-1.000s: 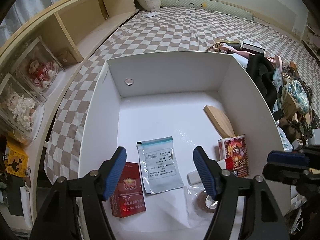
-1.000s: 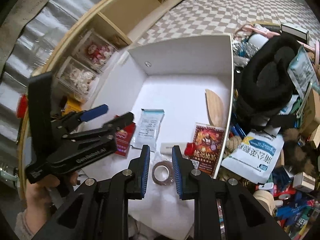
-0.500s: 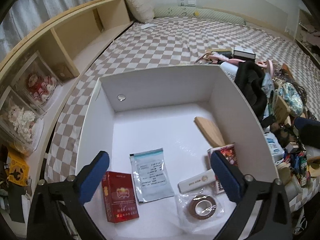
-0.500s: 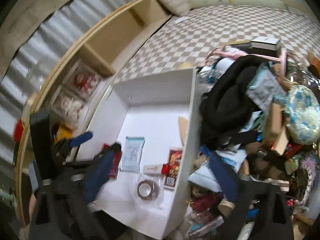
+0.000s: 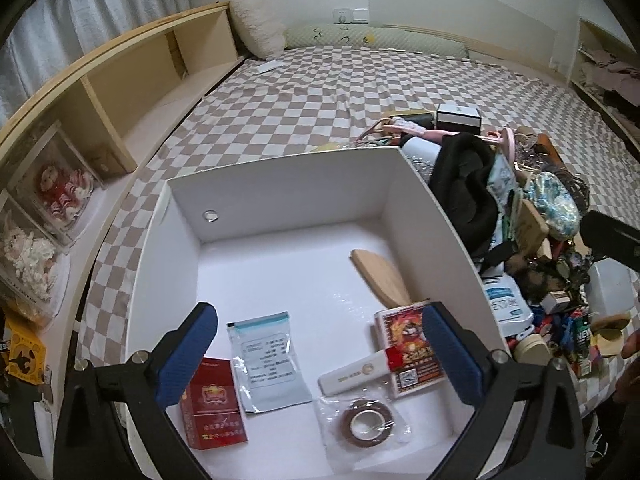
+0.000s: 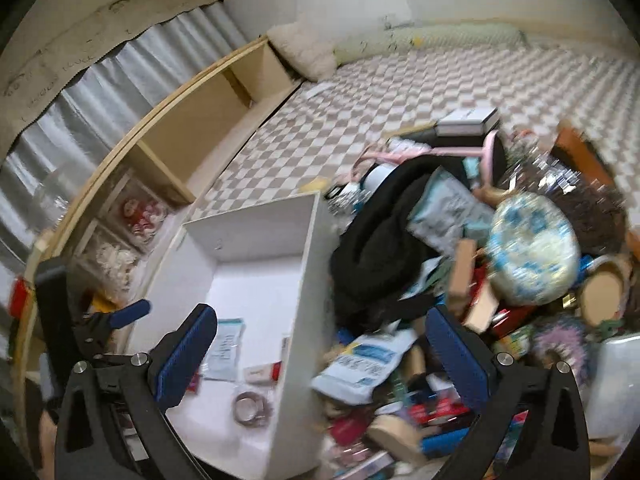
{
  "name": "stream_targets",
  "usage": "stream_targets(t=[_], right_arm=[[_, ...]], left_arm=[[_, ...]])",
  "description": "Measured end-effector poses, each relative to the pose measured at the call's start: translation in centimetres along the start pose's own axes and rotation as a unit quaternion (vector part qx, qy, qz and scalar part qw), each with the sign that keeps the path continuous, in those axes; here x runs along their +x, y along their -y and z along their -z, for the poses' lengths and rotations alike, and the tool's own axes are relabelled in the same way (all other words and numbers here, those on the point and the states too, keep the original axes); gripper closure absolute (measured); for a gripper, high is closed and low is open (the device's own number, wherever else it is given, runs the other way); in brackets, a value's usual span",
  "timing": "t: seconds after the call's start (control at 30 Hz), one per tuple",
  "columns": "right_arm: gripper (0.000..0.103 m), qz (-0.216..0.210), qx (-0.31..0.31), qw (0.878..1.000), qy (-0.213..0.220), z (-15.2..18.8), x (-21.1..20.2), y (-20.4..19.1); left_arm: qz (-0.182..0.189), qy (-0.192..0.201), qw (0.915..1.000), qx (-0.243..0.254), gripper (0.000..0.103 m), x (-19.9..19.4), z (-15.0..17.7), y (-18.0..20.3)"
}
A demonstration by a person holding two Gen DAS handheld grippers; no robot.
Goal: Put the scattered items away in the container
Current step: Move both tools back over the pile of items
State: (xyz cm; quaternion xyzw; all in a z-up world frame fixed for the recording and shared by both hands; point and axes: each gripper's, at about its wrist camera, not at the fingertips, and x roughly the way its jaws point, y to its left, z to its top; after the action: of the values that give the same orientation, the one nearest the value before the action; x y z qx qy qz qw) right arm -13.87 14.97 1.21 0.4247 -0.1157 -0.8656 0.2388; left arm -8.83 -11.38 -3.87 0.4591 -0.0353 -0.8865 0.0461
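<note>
Container: a white open-topped box [image 5: 424, 196] stood on the checked bedspread [image 5: 320, 92], its far wall bearing a small round metal fitting [image 5: 209, 216].
Contents, near edge: a red cigarette pack [image 5: 212, 404] lay flat at the near left corner; just right of it lay a clear-and-blue zip pouch [image 5: 267, 360] with a printed label.
Contents, middle: a roll of brown tape in a clear bag [image 5: 366, 424] lay toward the near right, beside a white stick with a red cap [image 5: 356, 372].
Contents, right side: a red illustrated card box [image 5: 408, 344] rested against the right wall, the stick's red end touching it; behind it a wooden paddle-shaped piece [image 5: 380, 276] lay along the same wall.
Scattered items: a heap [image 6: 480, 248] sat outside the box's right wall, with a black garment [image 6: 372, 248] uppermost at the wall, a blue-and-white patterned round thing [image 6: 532, 248] and a white-and-blue packet [image 6: 364, 364]; much of it was blurred in the right wrist view.
Left gripper [image 5: 318, 356]: its jaws stood wide apart above the box's near end, nothing between the pads.
Right gripper [image 6: 320, 364]: jaws likewise spread wide and empty, straddling the box's right wall and the edge of the heap.
Surroundings: a wooden shelf unit [image 5: 120, 92] ran along the bed's left side, holding clear cases with dolls [image 5: 60, 188].
</note>
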Motion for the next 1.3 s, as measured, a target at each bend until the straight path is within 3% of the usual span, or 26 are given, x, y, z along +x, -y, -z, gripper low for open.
stream_targets(t=[0.4,0.7,1.3], right_arm=[[0.000,0.050,-0.002,0.999,0.014,0.3,-2.1,3.0],[0.000,0.076,0.005,0.997,0.013,0.6,-4.1,5.7],[0.000,0.130,0.021,0.991,-0.007,2.0,-7.2,11.3]], left_arm=[[0.031,0.009,0.9993,-0.017,0.000,-0.7,-0.8,1.6],[0.075,0.007,0.9967,-0.030,0.000,-1.0,-1.2,3.4],[0.101,-0.001,0.9928,0.064,0.000,-1.2,-1.4,10.4]])
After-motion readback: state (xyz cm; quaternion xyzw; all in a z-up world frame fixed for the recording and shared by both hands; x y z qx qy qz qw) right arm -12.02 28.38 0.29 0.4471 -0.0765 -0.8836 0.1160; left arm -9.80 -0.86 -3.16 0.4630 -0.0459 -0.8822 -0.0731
